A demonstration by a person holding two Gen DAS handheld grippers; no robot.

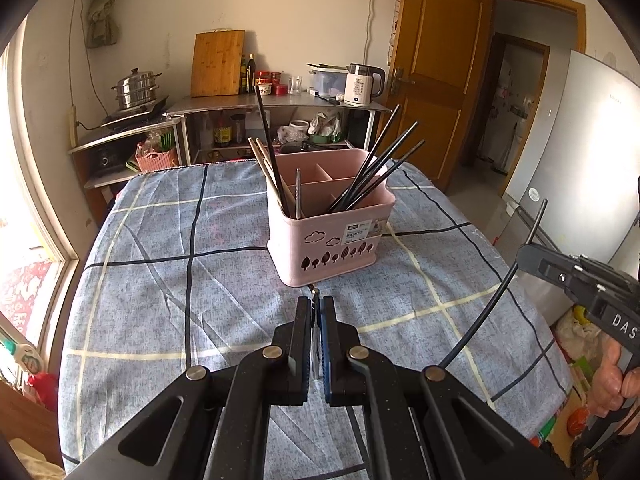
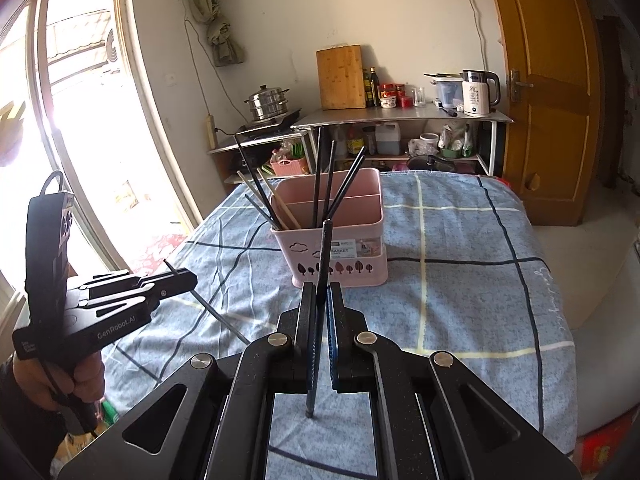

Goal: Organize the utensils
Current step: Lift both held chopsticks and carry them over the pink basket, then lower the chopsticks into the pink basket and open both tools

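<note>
- a pink basket with inner compartments is seen standing on a table covered with a blue checked cloth, toward its far middle.
- black chopsticks are leaned in the basket's right compartment; wooden chopsticks and one more black stick are propped at its left side, with a thin metal utensil upright beside them.
- the left gripper is closed on a thin metal stick, held low over the cloth just in front of the basket.
- the right gripper is clamped on a black chopstick, which is held nearly upright, its top rising in front of the basket's front wall.
- in the left wrist view the same black chopstick is seen off the table's right edge, well apart from the basket.
- behind the table, a steel shelf carries a cutting board, bottles and a kettle; a steamer pot is set to its left.
- a wooden door is seen at the right.
</note>
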